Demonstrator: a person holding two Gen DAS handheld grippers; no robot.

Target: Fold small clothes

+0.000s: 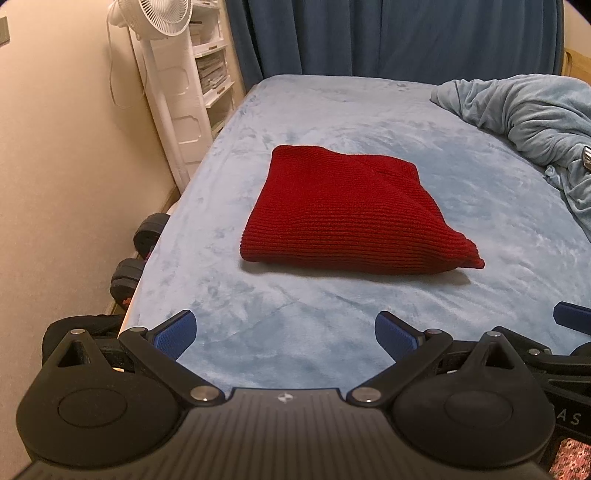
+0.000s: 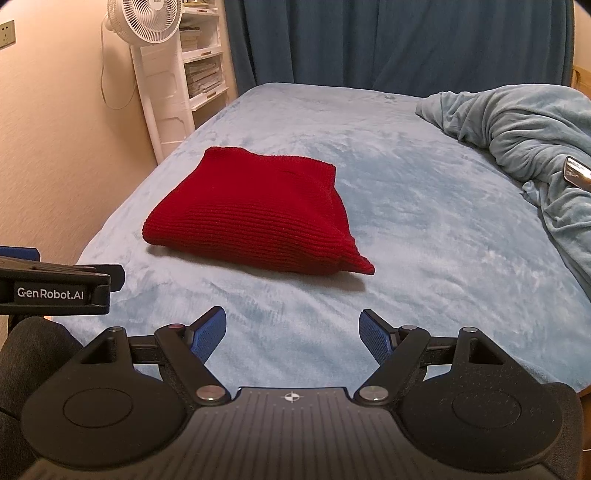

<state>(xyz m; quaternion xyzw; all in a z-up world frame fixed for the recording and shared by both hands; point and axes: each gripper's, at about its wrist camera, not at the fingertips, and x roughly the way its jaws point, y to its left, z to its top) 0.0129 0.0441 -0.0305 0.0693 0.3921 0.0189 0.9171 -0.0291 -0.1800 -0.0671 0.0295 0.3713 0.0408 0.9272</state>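
A red knitted garment (image 1: 343, 214) lies folded into a compact square on the light blue bed (image 1: 258, 325). It also shows in the right wrist view (image 2: 251, 225), left of centre. My left gripper (image 1: 284, 332) is open and empty, held back from the garment near the bed's front edge. My right gripper (image 2: 291, 332) is open and empty, also well short of the garment. The left gripper's body (image 2: 55, 288) shows at the left edge of the right wrist view.
A rumpled blue blanket (image 2: 524, 125) is heaped at the bed's right side, with a shiny object (image 2: 576, 171) on it. A white fan (image 2: 147, 22) and shelves (image 2: 203, 74) stand by the wall. Dumbbells (image 1: 136, 266) lie left of the bed. Dark blue curtains (image 2: 388, 40) hang behind.
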